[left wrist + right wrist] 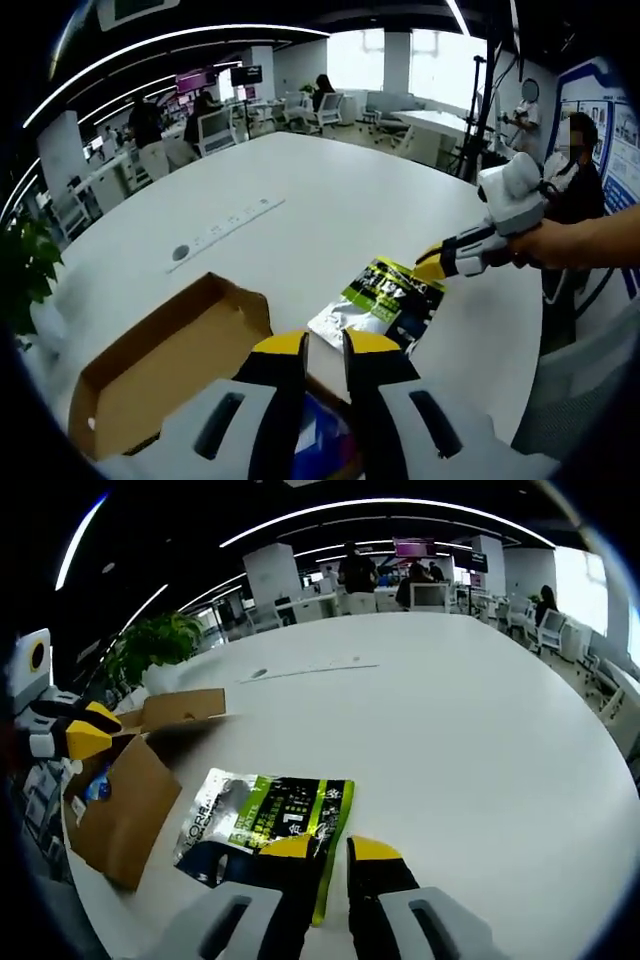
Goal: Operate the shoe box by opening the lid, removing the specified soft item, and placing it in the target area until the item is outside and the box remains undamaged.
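The brown cardboard shoe box [150, 385] stands open, its lid flap [182, 708] folded back. Outside it, a soft green, black and silver packet [262, 820] lies flat on the white table [330, 200]. My right gripper [330, 852] is at the packet's near edge, with that edge running between its close-set jaws. In the left gripper view the right gripper [437, 262], held by a hand, touches the packet [380, 300] at its far corner. My left gripper [326, 348] hovers over the box's near wall, jaws close together and nothing seen between them. It also appears as the left gripper [88, 732] above the box [115, 805].
A blue item [97, 788] remains inside the box. A white power strip [235, 222] and a round cable port [180, 253] lie further along the table. A potted plant [155, 640] stands past the box. People sit at desks behind; one person [578, 170] stands near the table's edge.
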The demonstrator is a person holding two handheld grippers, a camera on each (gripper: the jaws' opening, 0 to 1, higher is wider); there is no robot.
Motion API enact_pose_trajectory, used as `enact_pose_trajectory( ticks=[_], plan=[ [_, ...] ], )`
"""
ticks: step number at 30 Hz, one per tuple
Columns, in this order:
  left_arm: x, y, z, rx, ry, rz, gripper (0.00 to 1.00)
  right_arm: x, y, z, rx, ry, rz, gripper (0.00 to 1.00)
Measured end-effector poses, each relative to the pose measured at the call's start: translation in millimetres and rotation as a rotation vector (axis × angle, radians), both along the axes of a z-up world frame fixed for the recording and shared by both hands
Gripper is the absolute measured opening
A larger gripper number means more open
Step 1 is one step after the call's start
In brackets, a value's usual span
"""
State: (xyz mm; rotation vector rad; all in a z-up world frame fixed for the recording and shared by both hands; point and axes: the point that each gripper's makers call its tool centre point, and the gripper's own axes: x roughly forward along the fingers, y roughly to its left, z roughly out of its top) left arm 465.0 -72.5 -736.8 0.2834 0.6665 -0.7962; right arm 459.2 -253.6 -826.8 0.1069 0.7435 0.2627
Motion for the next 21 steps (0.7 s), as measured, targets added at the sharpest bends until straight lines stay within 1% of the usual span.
enact_pose_trajectory(
  ticks=[10,16,21],
  plan=[
    [-6.8,21.5,8.4,-0.025,0.003,0.031,0.21,-6.9,0.9,19.4,-0.013,-0.035,0.02,0.2],
    [-12.3,36.8,11.9,-0.032,-0.004,0.046,0.25,-14.2,5.5,33.4,-0.022,-0.068,0.03,0.25],
    [-19.3,50.0,13.1,-0.03,-0.009,0.052,0.29,-20.6,11.3,41.7,-0.027,-0.079,0.048,0.31]
  ],
)
